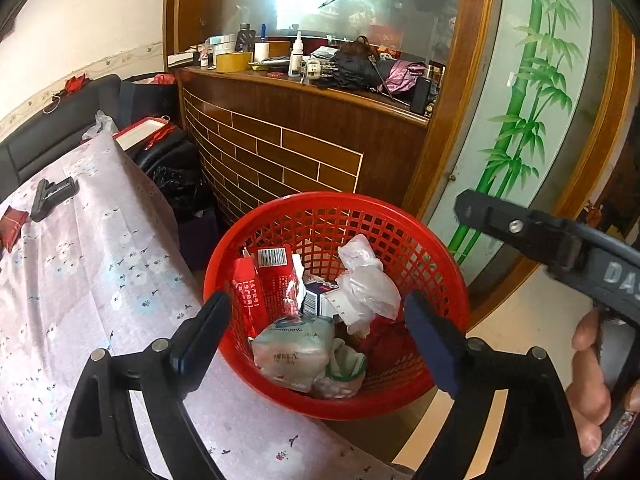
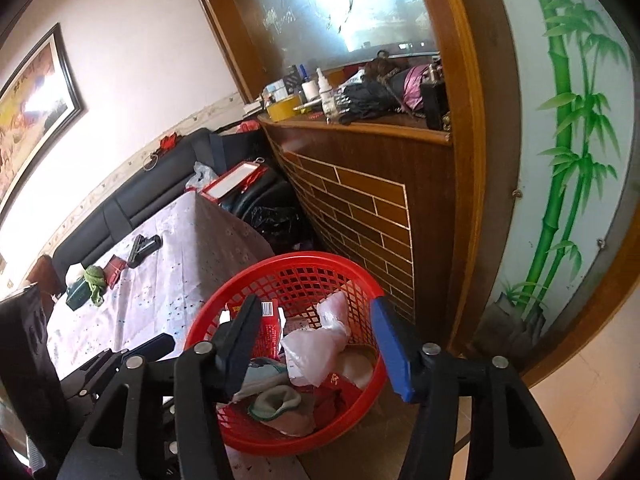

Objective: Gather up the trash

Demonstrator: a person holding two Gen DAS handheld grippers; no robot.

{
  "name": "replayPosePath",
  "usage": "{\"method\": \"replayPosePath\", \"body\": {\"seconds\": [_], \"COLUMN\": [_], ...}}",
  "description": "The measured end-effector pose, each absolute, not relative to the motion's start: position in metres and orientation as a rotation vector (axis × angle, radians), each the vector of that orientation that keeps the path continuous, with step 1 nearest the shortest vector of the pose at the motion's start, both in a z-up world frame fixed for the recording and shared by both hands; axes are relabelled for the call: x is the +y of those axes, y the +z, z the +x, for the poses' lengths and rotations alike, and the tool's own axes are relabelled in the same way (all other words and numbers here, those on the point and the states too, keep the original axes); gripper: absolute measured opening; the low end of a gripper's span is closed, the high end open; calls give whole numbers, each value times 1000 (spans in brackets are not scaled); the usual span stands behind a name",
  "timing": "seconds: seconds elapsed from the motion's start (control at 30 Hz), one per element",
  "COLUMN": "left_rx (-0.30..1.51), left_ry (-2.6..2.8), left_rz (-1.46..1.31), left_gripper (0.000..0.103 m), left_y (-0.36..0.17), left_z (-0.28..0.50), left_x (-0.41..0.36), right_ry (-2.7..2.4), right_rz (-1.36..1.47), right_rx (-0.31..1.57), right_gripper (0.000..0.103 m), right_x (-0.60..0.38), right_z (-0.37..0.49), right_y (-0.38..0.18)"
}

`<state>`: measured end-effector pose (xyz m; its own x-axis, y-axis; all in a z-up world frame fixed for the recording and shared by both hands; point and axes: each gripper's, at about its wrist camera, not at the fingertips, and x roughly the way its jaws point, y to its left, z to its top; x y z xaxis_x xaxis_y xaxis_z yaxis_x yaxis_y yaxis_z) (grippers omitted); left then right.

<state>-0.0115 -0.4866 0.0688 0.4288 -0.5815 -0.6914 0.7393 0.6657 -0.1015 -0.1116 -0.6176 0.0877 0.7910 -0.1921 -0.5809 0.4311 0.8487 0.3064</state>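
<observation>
A red mesh basket (image 1: 320,197) stands off the table's corner and holds trash: a red carton (image 1: 266,280), a tissue pack (image 1: 294,346), a crumpled clear bag (image 1: 366,280) and a small box (image 1: 316,300). My left gripper (image 1: 320,332) hangs open above the basket with nothing between its pads. My right gripper (image 2: 316,344) is also open over the basket (image 2: 304,258), empty. On the table lie a red packet (image 2: 114,268), a green rag (image 2: 94,278), a dark green box (image 2: 78,294) and a black clip (image 2: 144,248).
The table wears a pale floral cloth (image 1: 100,280). A wooden counter (image 1: 304,152) with clutter on top stands behind the basket, beside a bamboo-painted panel (image 1: 532,120). A black sofa (image 2: 132,196) runs along the wall. A hand (image 1: 592,364) grips the right gripper's handle.
</observation>
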Motion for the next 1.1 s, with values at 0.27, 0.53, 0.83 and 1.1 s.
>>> {"method": "replayPosePath", "body": {"seconds": [0.27, 0.53, 0.83, 1.1], "left_rx": [774, 693, 638, 476], "left_ry": [-750, -642, -459, -386], "left_rz": [205, 191, 247, 296], "left_gripper": [93, 96, 98, 100], "left_y": [63, 66, 64, 80], "left_z": [-7, 3, -1, -41], "left_x": [-469, -441, -403, -369], "right_ry": [-430, -564, -649, -683], "right_rz": [441, 365, 286, 225], "right_rx": [538, 563, 545, 521], "right_gripper": [80, 102, 103, 103], "right_x": [-614, -598, -568, -533], "right_z": [-126, -123, -136, -157], "right_y": [95, 89, 81, 81]}}
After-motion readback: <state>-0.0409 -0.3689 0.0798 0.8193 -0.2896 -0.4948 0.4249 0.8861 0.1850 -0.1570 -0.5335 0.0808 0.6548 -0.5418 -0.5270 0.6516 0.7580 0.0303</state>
